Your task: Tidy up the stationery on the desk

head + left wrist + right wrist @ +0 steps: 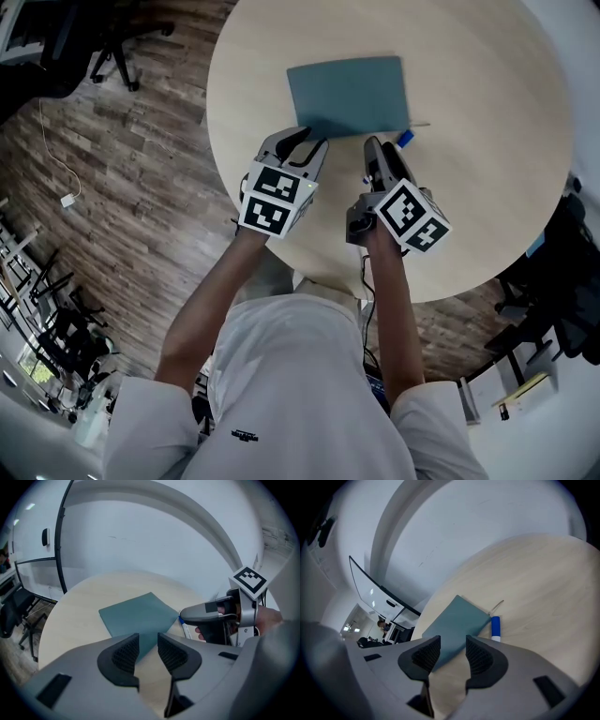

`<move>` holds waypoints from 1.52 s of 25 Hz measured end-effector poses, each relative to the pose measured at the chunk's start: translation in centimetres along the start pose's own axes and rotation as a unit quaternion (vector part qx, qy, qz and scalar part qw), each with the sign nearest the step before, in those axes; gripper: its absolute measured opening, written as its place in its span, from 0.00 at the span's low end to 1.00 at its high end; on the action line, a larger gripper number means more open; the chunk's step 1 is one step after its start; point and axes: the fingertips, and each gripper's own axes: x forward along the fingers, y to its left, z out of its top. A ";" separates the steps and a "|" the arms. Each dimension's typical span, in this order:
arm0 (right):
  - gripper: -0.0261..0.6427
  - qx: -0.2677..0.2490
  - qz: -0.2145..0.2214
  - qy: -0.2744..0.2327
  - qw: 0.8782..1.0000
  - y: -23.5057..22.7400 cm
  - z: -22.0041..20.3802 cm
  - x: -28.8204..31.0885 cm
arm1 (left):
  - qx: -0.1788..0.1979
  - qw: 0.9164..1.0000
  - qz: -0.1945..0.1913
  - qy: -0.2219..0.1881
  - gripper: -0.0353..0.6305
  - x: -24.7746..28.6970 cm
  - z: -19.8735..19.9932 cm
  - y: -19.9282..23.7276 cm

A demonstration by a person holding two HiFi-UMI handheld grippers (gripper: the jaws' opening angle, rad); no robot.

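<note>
The right tool (375, 148) hides most of the blue-capped marker (404, 139).

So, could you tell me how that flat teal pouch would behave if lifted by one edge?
The teal pouch lies thin and flat, so it is probably light. It looks like soft fabric, so it would likely sag. Pushed, it may nudge the marker beside it, which could roll.
</note>
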 end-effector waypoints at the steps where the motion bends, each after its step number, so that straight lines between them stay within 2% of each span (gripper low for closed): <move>1: 0.30 0.007 -0.001 0.001 1.000 -0.3 0.0 0.4 | 0.001 1.000 0.000 0.003 0.23 0.5 -0.2 0.1; 6: 0.33 0.020 -0.007 0.011 1.000 -1.3 -0.2 1.5 | 0.000 1.000 -0.007 0.017 0.30 1.8 -1.4 -0.1; 10: 0.34 0.021 -0.022 0.028 0.999 -1.5 -0.8 2.8 | 0.015 1.000 -0.007 0.027 0.35 2.7 -1.9 0.3; 15: 0.35 0.050 -0.046 0.032 0.997 -2.4 -0.9 4.2 | 0.021 0.999 -0.004 0.041 0.36 3.9 -2.3 0.6; 19: 0.35 0.060 -0.046 0.026 0.997 -2.3 -0.5 4.7 | 0.023 0.999 -0.004 0.040 0.36 3.8 -2.3 0.3; 28: 0.34 0.033 -0.052 0.033 0.998 -2.6 -0.6 4.2 | 0.010 0.999 -0.022 0.039 0.36 3.8 -2.5 -1.6; 29: 0.32 0.027 -0.058 0.036 0.997 -2.8 -0.7 4.1 | 0.011 0.999 -0.020 0.038 0.36 3.8 -2.6 -1.8; 31: 0.22 0.022 -0.070 0.040 0.996 -3.3 -0.8 4.0 | 0.002 0.999 -0.019 0.036 0.36 3.9 -2.7 -1.8; 33: 0.20 0.021 -0.074 0.041 0.996 -3.5 -0.8 4.1 | -0.012 0.999 -0.022 0.035 0.36 4.0 -2.7 -1.6; 36: 0.17 0.004 -0.083 0.029 0.996 -3.5 -0.2 4.0 | -0.009 0.999 -0.034 0.040 0.36 4.1 -2.8 -2.0; 38: 0.09 -0.027 -0.080 0.019 0.996 -2.8 0.5 4.0 | -0.018 0.998 -0.051 0.044 0.36 4.1 -2.8 -2.6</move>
